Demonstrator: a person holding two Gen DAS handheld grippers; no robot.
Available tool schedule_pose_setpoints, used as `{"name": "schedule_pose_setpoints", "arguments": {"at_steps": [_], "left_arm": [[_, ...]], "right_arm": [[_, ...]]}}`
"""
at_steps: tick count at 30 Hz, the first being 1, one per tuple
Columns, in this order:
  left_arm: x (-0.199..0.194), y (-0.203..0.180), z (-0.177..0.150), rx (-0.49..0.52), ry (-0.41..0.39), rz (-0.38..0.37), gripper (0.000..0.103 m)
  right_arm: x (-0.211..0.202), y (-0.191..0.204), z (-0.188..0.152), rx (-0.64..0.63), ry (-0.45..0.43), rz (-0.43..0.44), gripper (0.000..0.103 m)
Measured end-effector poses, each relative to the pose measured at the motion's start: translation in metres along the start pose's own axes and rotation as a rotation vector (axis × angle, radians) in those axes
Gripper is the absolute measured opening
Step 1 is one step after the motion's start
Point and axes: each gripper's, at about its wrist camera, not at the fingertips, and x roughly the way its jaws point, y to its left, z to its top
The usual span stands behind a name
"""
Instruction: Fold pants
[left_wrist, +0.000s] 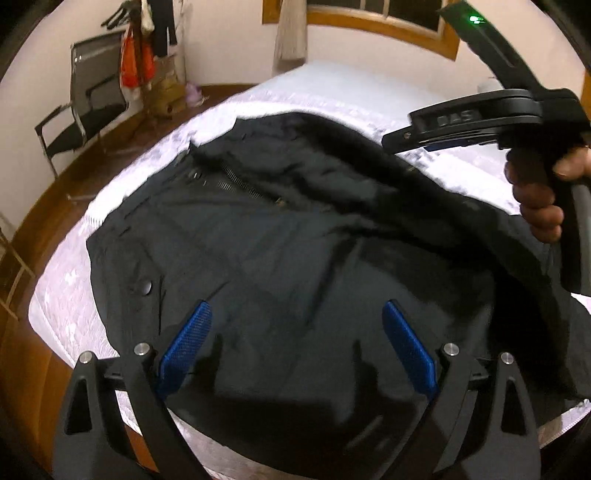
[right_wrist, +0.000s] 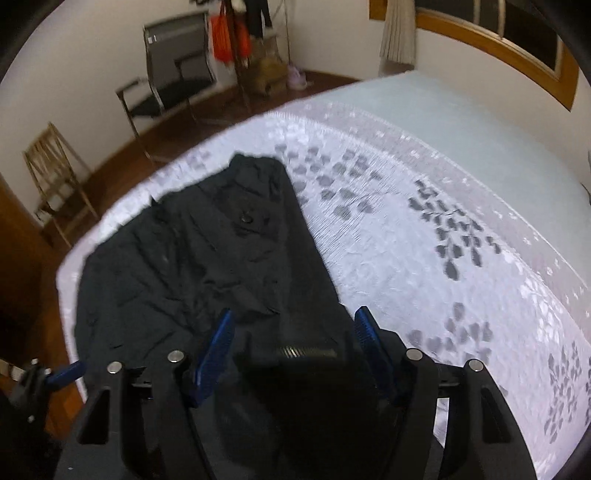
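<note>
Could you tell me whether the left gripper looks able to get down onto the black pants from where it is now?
Probably yes. The left gripper hangs right over the black pants with its jaws spread wide and nothing between the blue pads. The right gripper is off to the side, not in its way.

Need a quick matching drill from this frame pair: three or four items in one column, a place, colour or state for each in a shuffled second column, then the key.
Things:
1. black pants
2. black mesh office chair
3. orange bag
4. left gripper

Descriptions:
A. hanging by the far wall
B. spread on the white patterned bedspread
C. jaws apart above dark fabric
D. standing on the wooden floor

Pairs: 1-B, 2-D, 3-A, 4-C
</note>
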Motion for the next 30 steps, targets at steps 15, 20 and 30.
{"name": "schedule_pose_setpoints", "arguments": {"at_steps": [15, 20, 30], "left_arm": [[0.052, -0.001, 0.104, 0.071, 0.002, -0.017, 0.093], [0.072, -0.001, 0.144, 0.076, 0.022, -0.04, 0.093], [0.111, -0.007, 0.191, -0.008, 0.184, -0.21, 0.093]], "right_arm": [[0.033, -0.018, -0.016, 0.064, 0.034, -0.031, 0.024], [0.022, -0.021, -0.024, 0.07, -0.025, 0.018, 0.017], [-0.006, 0.003, -0.045, -0.07, -0.115, 0.021, 0.016]]}}
